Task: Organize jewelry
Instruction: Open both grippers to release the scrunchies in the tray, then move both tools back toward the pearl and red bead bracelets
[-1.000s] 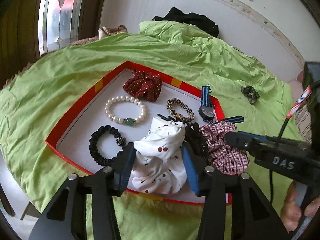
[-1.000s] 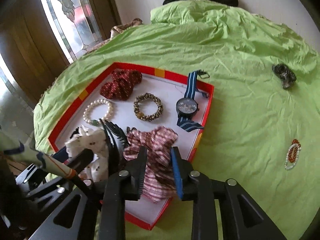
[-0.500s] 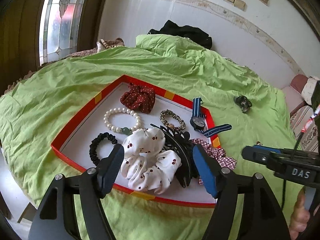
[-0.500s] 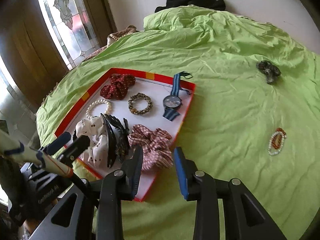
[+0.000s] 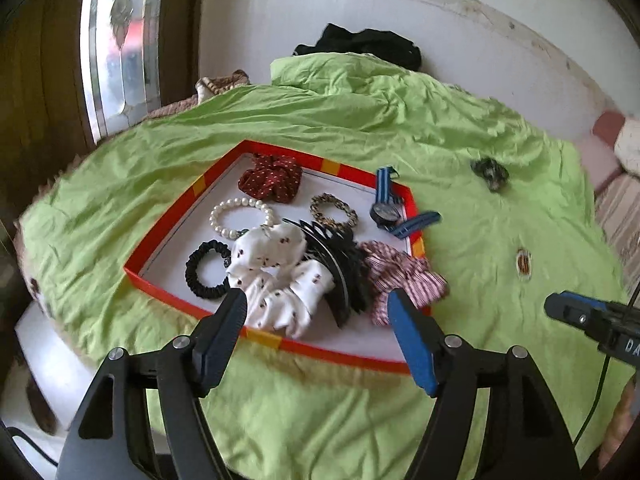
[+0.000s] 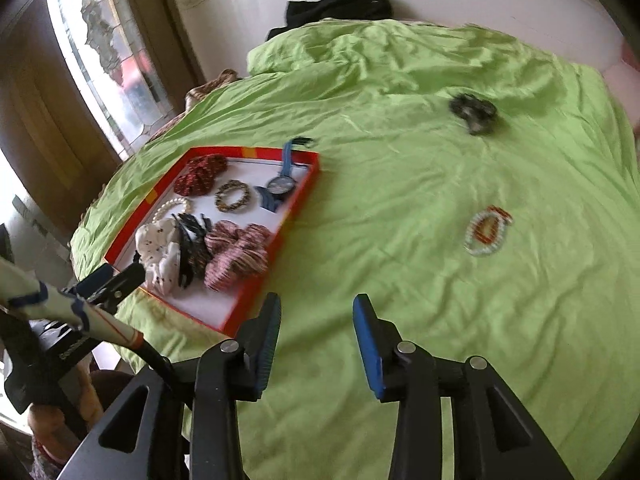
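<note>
Red-rimmed shallow tray (image 5: 158,240), white inside, lying on a green bedsheet (image 5: 460,168). Contents: white cherry-print scrunchie (image 5: 276,280) at the near edge; black claw clip (image 5: 340,264) just beside it; red-and-white plaid scrunchie (image 5: 400,268) at the near right corner, partly over the rim; black hair tie (image 5: 204,270); pearl bracelet (image 5: 240,218); dark red dotted scrunchie (image 5: 272,178) at the far side; leopard-pattern band (image 5: 334,210); blue-striped watch (image 5: 386,212) with its strap over the far right rim.

Outside the tray, on the sheet: red-and-white bead bracelet (image 6: 488,230), well apart to the right; dark clip (image 6: 474,110) farther back.

Left gripper (image 5: 316,320): spread wide above the tray's near edge, nothing between its fingers. Right gripper (image 6: 316,328): jaws opening, empty, over bare sheet right of the tray.

Black garment (image 5: 364,44) against the wall.
</note>
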`<state>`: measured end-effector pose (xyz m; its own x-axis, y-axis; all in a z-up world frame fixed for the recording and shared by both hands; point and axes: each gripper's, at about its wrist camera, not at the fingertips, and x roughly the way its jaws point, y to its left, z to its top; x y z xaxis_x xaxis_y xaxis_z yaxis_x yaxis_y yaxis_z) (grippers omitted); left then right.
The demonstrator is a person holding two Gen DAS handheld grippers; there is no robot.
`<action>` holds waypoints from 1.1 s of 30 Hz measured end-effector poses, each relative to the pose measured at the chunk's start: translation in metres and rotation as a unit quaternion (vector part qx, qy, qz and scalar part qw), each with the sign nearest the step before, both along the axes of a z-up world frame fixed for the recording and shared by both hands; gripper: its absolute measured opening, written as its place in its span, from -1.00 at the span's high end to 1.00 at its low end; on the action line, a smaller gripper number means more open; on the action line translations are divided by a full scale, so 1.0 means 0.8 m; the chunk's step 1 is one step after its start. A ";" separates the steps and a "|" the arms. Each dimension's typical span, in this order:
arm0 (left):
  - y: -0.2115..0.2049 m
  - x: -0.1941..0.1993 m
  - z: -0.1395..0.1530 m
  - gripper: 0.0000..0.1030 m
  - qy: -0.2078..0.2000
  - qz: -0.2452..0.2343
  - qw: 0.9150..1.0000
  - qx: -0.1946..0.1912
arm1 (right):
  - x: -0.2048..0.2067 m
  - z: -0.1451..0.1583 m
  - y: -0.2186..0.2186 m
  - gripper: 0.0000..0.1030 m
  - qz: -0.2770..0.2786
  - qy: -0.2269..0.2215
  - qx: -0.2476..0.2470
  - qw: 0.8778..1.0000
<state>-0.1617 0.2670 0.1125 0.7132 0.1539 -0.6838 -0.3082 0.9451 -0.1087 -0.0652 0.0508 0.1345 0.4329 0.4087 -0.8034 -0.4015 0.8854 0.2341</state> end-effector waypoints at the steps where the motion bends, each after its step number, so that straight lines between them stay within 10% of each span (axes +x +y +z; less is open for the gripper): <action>1: -0.010 -0.003 0.004 -0.40 0.006 -0.002 1.000 0.009 | -0.002 -0.001 -0.010 0.21 -0.006 0.002 0.002 1.000; 33: -0.226 -0.019 0.028 -0.41 0.061 -0.133 0.980 0.135 | -0.051 -0.036 -0.223 0.11 -0.121 0.012 0.061 0.991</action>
